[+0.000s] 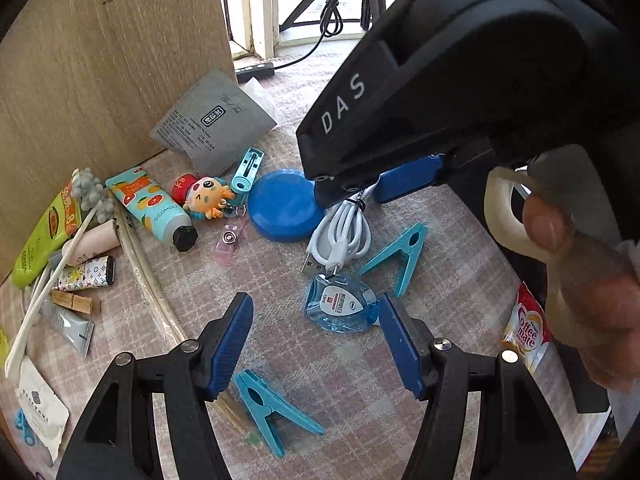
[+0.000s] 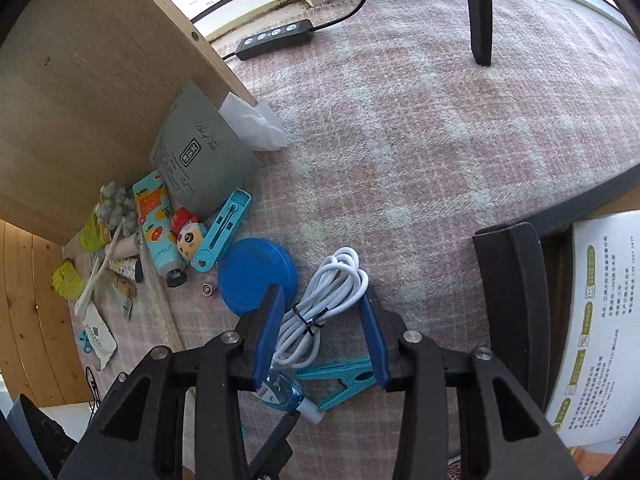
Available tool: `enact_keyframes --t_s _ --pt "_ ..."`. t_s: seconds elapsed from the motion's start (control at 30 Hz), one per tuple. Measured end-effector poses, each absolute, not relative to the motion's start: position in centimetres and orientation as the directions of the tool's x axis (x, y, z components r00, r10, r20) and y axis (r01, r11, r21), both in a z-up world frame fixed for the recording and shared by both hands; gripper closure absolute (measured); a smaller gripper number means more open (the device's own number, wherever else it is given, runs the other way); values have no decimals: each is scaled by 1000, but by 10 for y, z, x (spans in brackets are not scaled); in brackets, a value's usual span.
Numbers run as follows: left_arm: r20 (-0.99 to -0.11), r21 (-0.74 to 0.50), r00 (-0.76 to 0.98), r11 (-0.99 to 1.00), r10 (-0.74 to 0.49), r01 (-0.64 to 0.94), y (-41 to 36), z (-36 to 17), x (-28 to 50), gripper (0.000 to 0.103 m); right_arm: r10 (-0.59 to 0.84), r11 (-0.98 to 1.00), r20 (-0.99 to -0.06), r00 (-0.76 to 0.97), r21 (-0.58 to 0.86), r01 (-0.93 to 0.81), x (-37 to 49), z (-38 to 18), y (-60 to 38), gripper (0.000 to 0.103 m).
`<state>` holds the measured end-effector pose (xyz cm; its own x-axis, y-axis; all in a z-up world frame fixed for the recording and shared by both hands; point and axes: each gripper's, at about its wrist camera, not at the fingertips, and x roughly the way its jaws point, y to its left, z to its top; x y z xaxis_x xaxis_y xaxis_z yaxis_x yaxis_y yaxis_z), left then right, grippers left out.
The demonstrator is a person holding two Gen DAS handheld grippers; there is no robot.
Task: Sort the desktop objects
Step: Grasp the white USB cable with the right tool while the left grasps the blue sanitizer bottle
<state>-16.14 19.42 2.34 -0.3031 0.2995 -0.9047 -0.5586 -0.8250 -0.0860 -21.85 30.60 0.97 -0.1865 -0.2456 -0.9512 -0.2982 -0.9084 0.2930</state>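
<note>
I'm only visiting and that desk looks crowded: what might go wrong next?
1. The right gripper straddles the coiled white USB cable; its loose loops could snag or slip free.
2. The round blue plastic lid touches one finger and may get nudged.
3. The left gripper could bump the clear blue eye-drop bottle.

hidden: blue disc point(image 1: 280, 210) edge under right tongs point(image 1: 352, 188) | cut off: coffee sachet point(image 1: 526, 330), perhaps creamer
</note>
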Motion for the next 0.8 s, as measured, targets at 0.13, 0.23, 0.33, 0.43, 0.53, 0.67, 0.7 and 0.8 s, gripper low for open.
enact_keyframes --t_s 0.13,0.23,0.33,0.43,0.53,0.67,0.7,0.8 --pt "-906 -65 -304 -806 294 -588 206 19 -160 40 -236 -922 -954 -183 279 -267 -232 10 304 65" --pt "-904 -31 -315 -781 287 -624 212 13 -151 38 -240 -926 -954 -179 280 -254 -237 10 303 64" --pt "-895 -6 -333 -753 298 -658 215 11 -139 36 -252 -929 -952 -174 288 -231 -240 10 301 63" --pt "-883 22 -361 -741 301 -671 215 11 -132 34 -249 -935 -951 -183 285 -212 -241 9 298 63" --pt "-868 61 -396 -728 299 -683 218 12 -126 40 -235 -935 -952 -194 276 -223 -237 10 297 70" --pt "-862 69 -405 -722 304 -689 221 14 -121 48 -237 -931 -950 -203 282 -231 -232 9 303 74" --pt "-863 65 -403 -723 306 -687 221 14 -122 49 -241 -930 -949 -205 286 -232 -225 8 310 75" --pt "-866 45 -391 -731 311 -681 217 15 -123 49 -247 -925 -946 -212 295 -240 -223 7 313 76"
